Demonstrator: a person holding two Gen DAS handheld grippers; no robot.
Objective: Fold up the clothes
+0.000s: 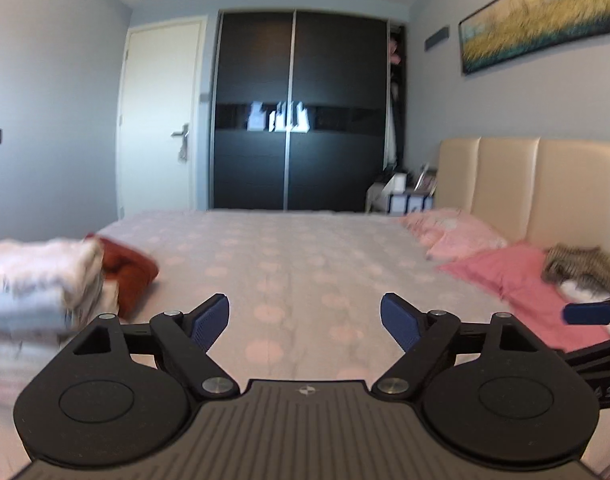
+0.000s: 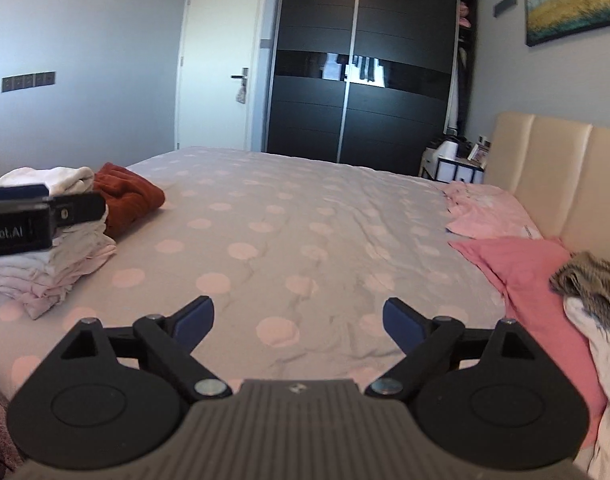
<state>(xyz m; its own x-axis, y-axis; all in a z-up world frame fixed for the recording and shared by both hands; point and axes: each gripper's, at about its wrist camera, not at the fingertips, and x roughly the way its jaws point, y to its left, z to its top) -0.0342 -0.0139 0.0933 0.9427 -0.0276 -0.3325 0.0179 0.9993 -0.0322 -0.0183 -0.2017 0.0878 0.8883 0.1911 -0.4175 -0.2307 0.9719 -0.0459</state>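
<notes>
Right wrist: folded stack (image 2: 53, 248) lies left of the spread, empty claw (image 2: 299, 322)

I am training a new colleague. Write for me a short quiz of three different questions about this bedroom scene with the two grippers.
1. True or false: the left gripper holds a garment.
2. Which lies right beside the stack of folded clothes? A) rust-red garment B) pink pillow C) striped cloth
3. Fill in: the unfolded clothes lie near the ____.

Key:
1. False; its jaws are open and empty, like the right gripper.
2. A
3. headboard
</notes>
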